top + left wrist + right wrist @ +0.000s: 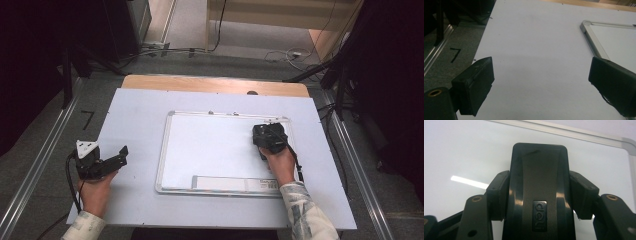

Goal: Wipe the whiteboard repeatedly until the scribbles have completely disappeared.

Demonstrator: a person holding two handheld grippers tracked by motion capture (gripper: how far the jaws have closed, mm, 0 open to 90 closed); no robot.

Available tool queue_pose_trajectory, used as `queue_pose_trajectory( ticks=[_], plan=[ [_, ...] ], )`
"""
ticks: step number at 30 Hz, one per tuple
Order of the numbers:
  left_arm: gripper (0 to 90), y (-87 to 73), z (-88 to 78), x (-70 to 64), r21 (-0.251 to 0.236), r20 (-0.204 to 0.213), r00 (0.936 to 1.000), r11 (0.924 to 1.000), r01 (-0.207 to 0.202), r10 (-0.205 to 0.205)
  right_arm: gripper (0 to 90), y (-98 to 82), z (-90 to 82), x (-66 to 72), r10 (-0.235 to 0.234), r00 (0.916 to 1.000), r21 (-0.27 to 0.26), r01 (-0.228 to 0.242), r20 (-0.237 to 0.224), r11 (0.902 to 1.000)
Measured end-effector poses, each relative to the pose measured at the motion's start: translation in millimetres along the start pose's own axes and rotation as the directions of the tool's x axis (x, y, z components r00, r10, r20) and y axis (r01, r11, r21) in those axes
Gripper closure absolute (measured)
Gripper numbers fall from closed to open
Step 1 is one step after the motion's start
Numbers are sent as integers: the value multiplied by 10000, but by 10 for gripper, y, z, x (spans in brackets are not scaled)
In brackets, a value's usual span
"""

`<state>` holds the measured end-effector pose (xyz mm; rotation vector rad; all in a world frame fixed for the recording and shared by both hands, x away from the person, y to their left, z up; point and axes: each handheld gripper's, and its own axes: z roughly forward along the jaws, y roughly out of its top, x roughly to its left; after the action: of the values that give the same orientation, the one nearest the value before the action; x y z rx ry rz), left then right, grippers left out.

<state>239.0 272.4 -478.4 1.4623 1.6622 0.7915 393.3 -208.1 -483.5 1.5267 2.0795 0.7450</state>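
Observation:
A whiteboard with a silver frame lies flat on the white table sheet. My right gripper sits over the board's upper right part, shut on a black whiteboard eraser marked "deli"; both pads press its sides and it rests against the board surface. The board's frame corner is close ahead at the right. My left gripper rests on the sheet left of the board, open, with nothing between its jaws; its pads stand wide apart over bare sheet, the board's corner ahead at the right.
A pale strip lies along the board's near edge. The table's wooden far edge has a small dark notch. Metal rails run along the floor on both sides, with cables beyond the table.

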Motion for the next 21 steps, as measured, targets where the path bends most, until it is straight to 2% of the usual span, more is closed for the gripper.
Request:
queue_pose_trajectory(
  ticks=[4, 9, 21],
  plan=[
    [69, 0, -3, -1, -27, -2, 10000, 10000, 14, -14, 375, -28, -34, 112, -349, 9992, 39, 349, -175, 9994],
    [69, 0, -7, 6, -16, 3, 10000, 10000, 30, -30, 375, -99, -99, 116, -530, 9980, 79, 533, -350, 9985],
    [69, 4, -2, -12, -20, 18, 10000, 10000, -17, 17, 375, -257, -229, -243, 76, 10000, 221, -77, 38, 9997]
  ],
)
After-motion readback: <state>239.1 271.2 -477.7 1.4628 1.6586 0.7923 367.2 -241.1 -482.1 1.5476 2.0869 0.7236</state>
